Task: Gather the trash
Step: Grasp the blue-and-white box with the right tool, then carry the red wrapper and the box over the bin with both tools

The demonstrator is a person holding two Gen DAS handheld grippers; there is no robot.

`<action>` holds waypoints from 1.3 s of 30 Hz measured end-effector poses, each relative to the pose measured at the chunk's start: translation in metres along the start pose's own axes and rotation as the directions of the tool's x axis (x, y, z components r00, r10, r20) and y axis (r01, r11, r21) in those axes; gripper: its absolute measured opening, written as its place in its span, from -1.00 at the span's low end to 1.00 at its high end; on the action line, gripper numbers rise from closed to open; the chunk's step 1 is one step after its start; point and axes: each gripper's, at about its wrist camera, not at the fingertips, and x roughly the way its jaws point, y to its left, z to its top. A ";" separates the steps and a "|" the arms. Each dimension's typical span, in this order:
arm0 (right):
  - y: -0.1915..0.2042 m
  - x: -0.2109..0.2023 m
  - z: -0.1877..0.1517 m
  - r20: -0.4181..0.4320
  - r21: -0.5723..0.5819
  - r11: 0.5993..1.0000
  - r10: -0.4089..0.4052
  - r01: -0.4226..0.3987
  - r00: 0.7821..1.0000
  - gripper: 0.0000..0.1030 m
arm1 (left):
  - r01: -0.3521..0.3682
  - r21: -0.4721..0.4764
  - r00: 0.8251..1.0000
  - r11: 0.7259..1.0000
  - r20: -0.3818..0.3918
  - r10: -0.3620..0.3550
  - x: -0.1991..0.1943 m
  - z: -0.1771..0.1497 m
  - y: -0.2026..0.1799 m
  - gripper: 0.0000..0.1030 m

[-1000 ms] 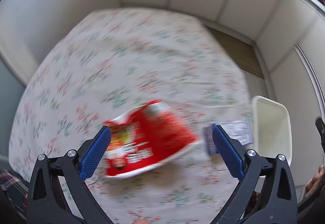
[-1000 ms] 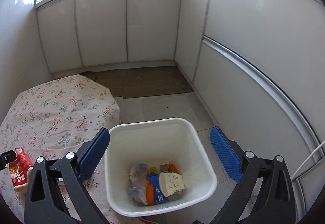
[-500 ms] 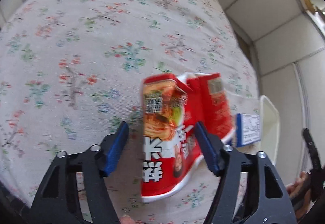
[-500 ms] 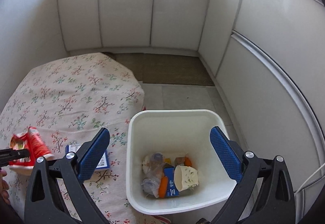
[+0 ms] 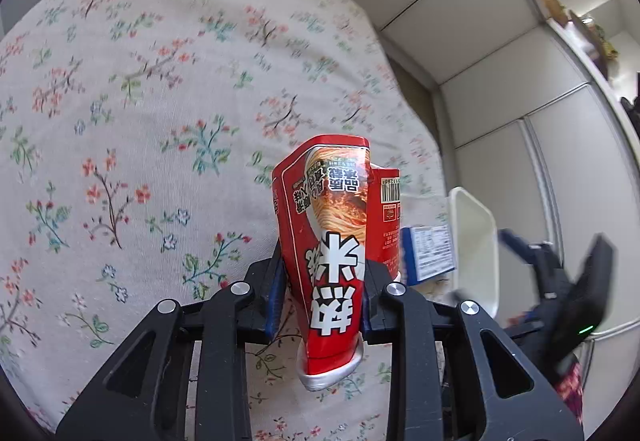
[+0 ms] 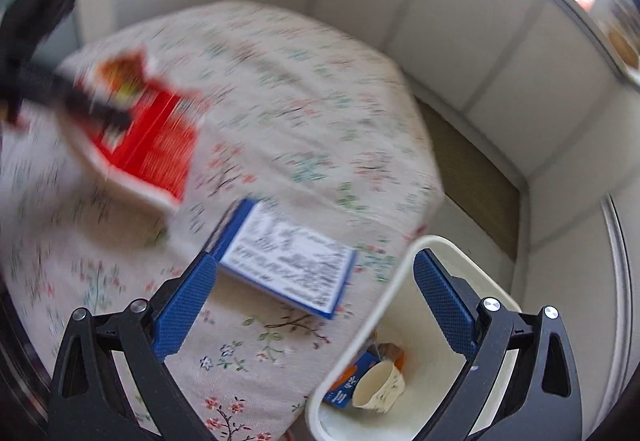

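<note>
My left gripper is shut on a red noodle packet and holds it upright above the floral tablecloth. The packet also shows, blurred, in the right wrist view. My right gripper is open and empty, hovering over a blue-and-white flat box that lies on the cloth by the table edge. The box shows in the left wrist view too. A white trash bin stands beside the table; it holds a paper cup and other trash.
White cabinet doors run along the far side. A brown floor mat lies between the table and the cabinets. The bin rim is just past the table's right edge.
My left gripper has closed on the red packet and lifted it off the cloth. My right gripper has swung left from over the bin to over the blue-and-white box.
</note>
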 end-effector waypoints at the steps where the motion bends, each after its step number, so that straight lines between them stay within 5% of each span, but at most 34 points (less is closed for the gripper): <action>1: 0.007 0.005 0.001 -0.011 -0.052 0.998 0.033 -0.034 0.999 0.87 | 0.008 0.004 1.000 1.000 0.004 -0.008 -0.003 0.002 -0.001 -0.47; 6: 0.022 0.029 0.006 -0.085 -0.257 0.961 0.086 -0.105 0.993 0.86 | 0.057 0.001 0.998 0.998 0.032 -0.057 -0.022 0.013 0.005 -0.47; 11: 0.010 0.051 0.013 -0.157 -0.307 0.938 0.120 -0.164 0.980 0.86 | 0.095 -0.017 0.995 0.995 0.028 -0.095 -0.022 0.019 0.014 -0.47; 20: -0.002 0.072 0.023 -0.230 -0.208 0.907 0.318 -0.366 0.920 0.35 | 0.104 -0.042 0.995 0.994 0.007 -0.104 -0.014 0.025 0.028 -0.46; 23: -0.004 0.073 0.021 -0.231 -0.138 0.909 0.356 -0.393 0.905 0.32 | 0.107 -0.052 0.994 0.993 0.012 -0.106 -0.014 0.026 0.031 -0.46; 27: 0.004 0.068 0.021 -0.200 -0.120 0.917 0.353 -0.381 0.914 0.17 | 0.111 -0.066 0.994 0.992 0.029 -0.109 -0.017 0.025 0.033 -0.46; 32: 0.021 0.059 0.034 -0.112 -0.085 0.954 0.276 -0.286 0.955 0.12 | 0.105 -0.092 0.991 0.990 0.095 -0.096 -0.032 0.029 0.039 -0.46; 39: -0.007 0.049 0.081 0.057 0.150 0.980 0.128 -0.135 0.990 0.11 | 0.037 -0.076 0.972 0.996 0.236 -0.018 -0.055 0.041 0.029 -0.46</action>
